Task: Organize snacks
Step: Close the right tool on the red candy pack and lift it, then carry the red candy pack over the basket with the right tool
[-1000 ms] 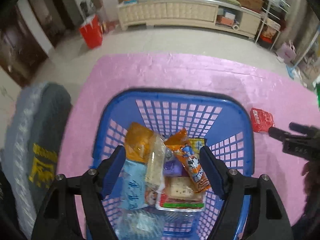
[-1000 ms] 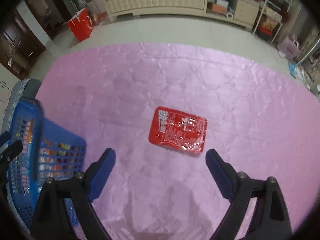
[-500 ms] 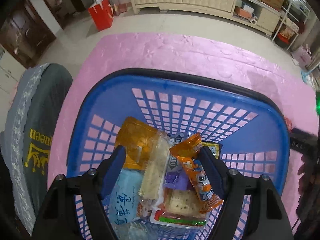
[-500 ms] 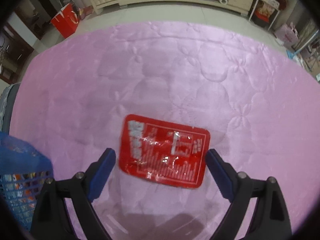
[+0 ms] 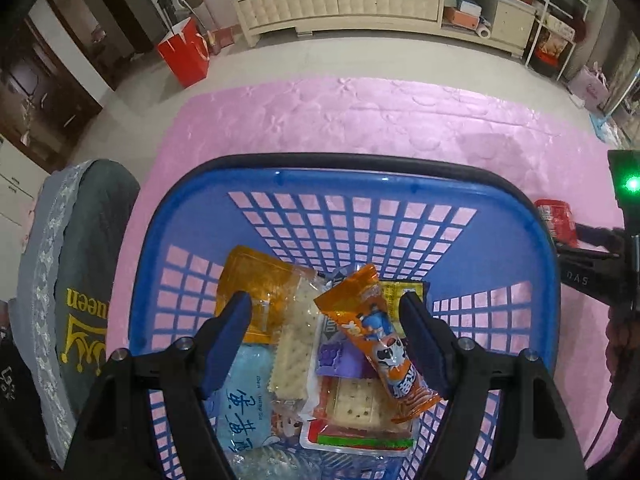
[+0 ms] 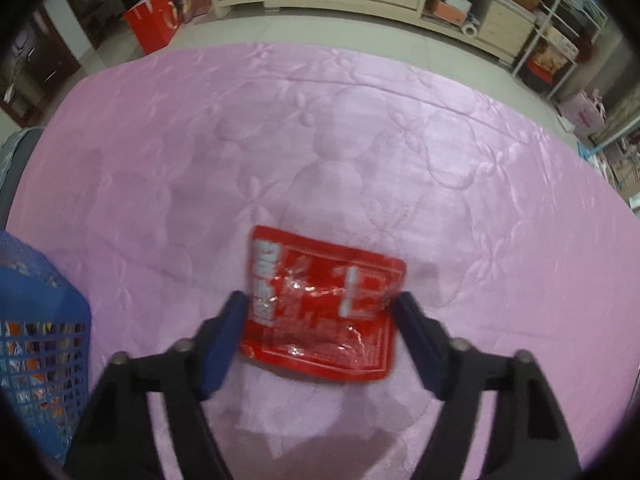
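A blue plastic basket (image 5: 360, 164) stands on the pink quilted cloth (image 6: 320, 140), holding several snack packs, among them an orange packet (image 5: 380, 336), crackers (image 5: 294, 344) and a light blue pack (image 5: 244, 396). My left gripper (image 5: 326, 312) hangs open just above these snacks and holds nothing. To the basket's right lies a red snack packet (image 6: 320, 312), flat on the cloth. My right gripper (image 6: 320, 308) points down over it, its jaws closing, and its blue pads touch the packet's left and right edges. The packet's far end also peeks past the basket rim (image 5: 554, 220).
A grey cushion with yellow lettering (image 5: 76, 280) lies left of the basket. Beyond the cloth is bare floor with a red paper bag (image 5: 184, 56) and a long cream cabinet (image 5: 360, 0). A shelf rack (image 6: 560, 40) stands far right.
Both grippers have sunk lower. The right one came down over the red packet and narrowed its jaws until they met its edges. The left one stayed open above the basket.
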`<state>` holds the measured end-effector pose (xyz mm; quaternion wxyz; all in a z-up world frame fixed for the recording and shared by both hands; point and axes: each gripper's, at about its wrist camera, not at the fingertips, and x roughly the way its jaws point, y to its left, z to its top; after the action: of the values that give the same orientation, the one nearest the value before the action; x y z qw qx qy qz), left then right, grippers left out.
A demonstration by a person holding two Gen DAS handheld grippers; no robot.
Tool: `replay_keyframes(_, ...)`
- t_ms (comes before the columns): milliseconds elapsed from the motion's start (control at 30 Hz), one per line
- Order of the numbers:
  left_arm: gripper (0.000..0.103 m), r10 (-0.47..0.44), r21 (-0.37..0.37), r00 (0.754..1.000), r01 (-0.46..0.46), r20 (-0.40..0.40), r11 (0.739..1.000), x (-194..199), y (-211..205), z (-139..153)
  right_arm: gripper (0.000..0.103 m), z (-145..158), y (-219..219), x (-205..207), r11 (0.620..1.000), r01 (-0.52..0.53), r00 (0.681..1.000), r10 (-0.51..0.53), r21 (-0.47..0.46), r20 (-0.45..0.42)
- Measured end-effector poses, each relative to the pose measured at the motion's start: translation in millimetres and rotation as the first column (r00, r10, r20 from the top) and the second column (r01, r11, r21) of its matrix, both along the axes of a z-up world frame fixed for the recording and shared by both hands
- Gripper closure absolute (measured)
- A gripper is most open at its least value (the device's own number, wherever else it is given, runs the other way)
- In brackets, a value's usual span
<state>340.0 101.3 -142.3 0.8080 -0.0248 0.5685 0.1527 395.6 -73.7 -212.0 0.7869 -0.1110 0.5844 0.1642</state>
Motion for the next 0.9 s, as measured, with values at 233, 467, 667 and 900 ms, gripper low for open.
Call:
replay_keyframes(233, 0.028, 0.003, 0.013, 1.000, -0.003, 0.025, 1.000, -14, 3, 9, 0.055, 6, -7, -10, 0.999, 0.005, 1.000, -0.005, 0.040, -0.016)
replay_keyframes(467, 0.028, -0.021, -0.023, 0.996, 0.023, 0.087, 0.999, -42, 3, 38, 0.055, 49, -21, -42, 0.996, -0.028, 0.999, 0.025, 0.081, 0.044)
replay_keyframes(667, 0.029, -0.055, -0.051, 0.986, 0.063, 0.156, 0.997, -77, -4, 64, 0.055, 105, -21, -82, 0.990, -0.071, 0.989, 0.054, 0.122, 0.136)
replay_keyframes(900, 0.029, -0.110, -0.069, 0.969, 0.128, 0.223, 0.989, -116, -9, 90, 0.055, 155, 1, -132, 0.978, -0.145, 0.968, 0.109, 0.147, 0.228)
